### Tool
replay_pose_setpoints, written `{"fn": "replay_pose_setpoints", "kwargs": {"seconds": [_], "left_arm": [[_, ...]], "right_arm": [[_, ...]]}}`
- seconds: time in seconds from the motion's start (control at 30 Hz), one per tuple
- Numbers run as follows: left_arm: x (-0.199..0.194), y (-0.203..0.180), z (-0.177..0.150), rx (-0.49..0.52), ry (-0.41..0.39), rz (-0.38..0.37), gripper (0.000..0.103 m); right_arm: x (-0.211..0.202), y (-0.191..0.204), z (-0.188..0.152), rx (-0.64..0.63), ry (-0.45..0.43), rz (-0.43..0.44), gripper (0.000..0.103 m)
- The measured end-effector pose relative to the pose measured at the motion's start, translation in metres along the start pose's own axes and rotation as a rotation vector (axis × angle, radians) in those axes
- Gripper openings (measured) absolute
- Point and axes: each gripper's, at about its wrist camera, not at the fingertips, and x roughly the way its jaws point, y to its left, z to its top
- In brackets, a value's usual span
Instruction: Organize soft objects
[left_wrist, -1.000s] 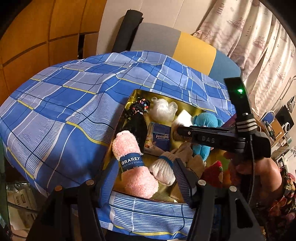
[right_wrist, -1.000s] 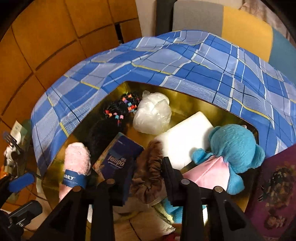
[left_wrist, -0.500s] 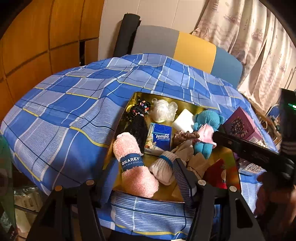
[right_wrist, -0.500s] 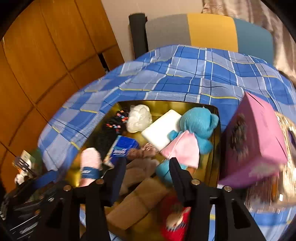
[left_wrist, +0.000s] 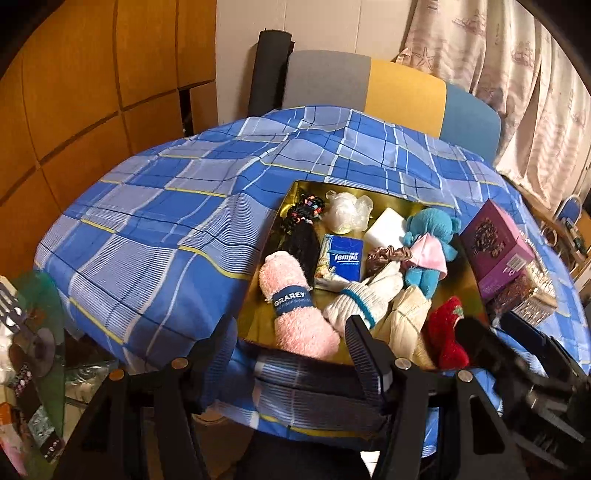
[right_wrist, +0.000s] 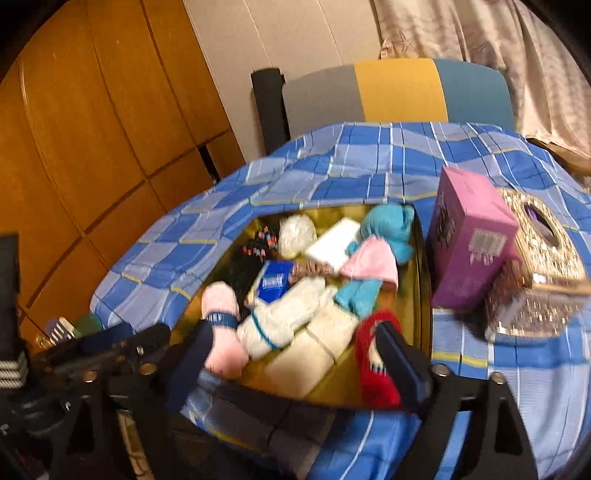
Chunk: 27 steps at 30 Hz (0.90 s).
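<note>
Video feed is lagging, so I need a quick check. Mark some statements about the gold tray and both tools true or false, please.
1. The pink rolled towel lies in the gold tray. True.
2. The right tool grips the blue plush. False: its jaws have just been opening and hold nothing; the blue plush lies in the tray.
3. The purple box stands outside the tray. True.
4. The left tool holds the tissue pack. False: open, empty; the tissue pack lies in the tray.
</note>
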Motion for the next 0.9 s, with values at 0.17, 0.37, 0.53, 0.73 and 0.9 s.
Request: {"fn": "replay_pose_setpoints", "kwargs": {"seconds": [0.17,0.37,0.53,0.73,0.9], "left_arm": [[-0.005,-0.006,-0.009,0.027,0.016,0.033,0.060],[-0.009,-0.011,-0.017,0.022,0.043,0.001,0.060],[-0.016,-0.019,-0.022,0.057,0.031,0.008,0.060],[-0.025,-0.025,-0.025,0.079,0.005,-0.011,0.060],[-0.027,-0.031,-0.027,0.088,0.000,-0.027,0.060]], "right_arm": [[-0.013,0.002,-0.010,-0.011,-0.034,-0.063,0.103],[-0.029,0.000,-0.017,-0.036,-0.088,-0.187,0.103],[-0.030,-0.013,-0.017,0.015,-0.055,-0.317,0.103],[-0.034,-0.022,-0.023,0.023,-0.029,-0.354,0.103],[-0.045,-0.014,-0.025,-0.027,-0.055,-0.393,0.103]]}}
